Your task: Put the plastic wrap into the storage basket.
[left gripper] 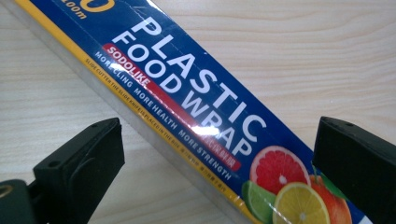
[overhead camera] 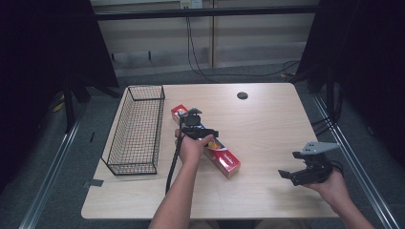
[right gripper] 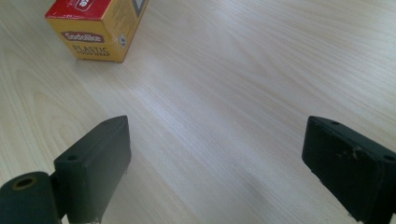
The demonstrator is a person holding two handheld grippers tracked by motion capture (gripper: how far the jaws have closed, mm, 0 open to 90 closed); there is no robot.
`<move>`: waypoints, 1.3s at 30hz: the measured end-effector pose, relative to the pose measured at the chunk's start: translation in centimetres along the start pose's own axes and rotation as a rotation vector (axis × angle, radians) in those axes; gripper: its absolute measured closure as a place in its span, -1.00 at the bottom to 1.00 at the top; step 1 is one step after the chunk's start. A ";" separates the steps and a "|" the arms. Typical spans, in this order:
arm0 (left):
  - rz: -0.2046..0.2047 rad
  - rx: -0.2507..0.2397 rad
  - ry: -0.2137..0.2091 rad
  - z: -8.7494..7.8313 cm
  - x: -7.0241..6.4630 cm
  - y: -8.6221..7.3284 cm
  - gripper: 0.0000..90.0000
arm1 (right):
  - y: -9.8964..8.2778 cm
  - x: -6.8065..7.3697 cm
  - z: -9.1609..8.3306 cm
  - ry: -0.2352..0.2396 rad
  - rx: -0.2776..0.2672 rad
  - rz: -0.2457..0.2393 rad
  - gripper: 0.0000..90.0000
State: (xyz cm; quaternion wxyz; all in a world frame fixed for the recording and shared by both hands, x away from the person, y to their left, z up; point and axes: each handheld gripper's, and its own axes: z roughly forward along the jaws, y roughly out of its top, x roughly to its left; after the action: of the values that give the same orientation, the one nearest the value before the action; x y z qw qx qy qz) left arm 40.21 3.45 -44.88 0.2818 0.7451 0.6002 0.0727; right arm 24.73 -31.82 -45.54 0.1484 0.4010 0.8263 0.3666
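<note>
Food wrap box (left gripper: 196,112), left gripper (left gripper: 215,154) poised above

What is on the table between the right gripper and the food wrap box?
Nothing. In the right gripper view, bare pale wooden table stretches from the right gripper to the end of the long red, yellow and blue cardboard food wrap box.

high view overhead, facing forward-down; both gripper views close above table (overhead camera: 267,129), all sharing food wrap box (left gripper: 201,107).
</note>
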 end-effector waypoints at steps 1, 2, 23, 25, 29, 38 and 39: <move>-0.004 -0.003 0.003 0.1 0.0 0.0 -0.95 | 0.0 0.0 0.0 -0.002 0.001 0.000 -0.82; -0.006 -0.001 0.009 0.2 -0.1 0.1 -0.95 | 0.0 0.0 0.0 -0.001 0.001 -0.001 -0.82; -0.076 0.014 0.067 1.3 -1.1 0.2 -0.95 | 0.0 0.0 0.1 0.004 -0.006 0.005 -0.82; -0.079 0.019 0.073 1.4 -1.1 0.2 -0.94 | 0.0 0.0 0.0 0.007 -0.011 0.008 -0.82; -0.098 0.047 0.078 1.7 -1.2 0.1 -0.92 | 0.0 -0.1 -0.1 0.009 -0.008 0.008 -0.82; -0.123 0.067 0.078 1.6 -1.2 0.3 -0.84 | 0.0 -0.1 -0.1 0.002 -0.010 0.006 -0.82; -0.132 0.071 0.072 1.6 -1.1 0.3 -0.83 | 0.0 -0.1 -0.1 0.002 -0.010 0.007 -0.82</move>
State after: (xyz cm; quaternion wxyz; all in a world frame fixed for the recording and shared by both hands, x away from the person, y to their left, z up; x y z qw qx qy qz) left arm 40.83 1.83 -45.77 0.2376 0.7102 0.6601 0.0593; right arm 24.71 -32.02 -45.48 0.1484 0.4028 0.8231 0.3718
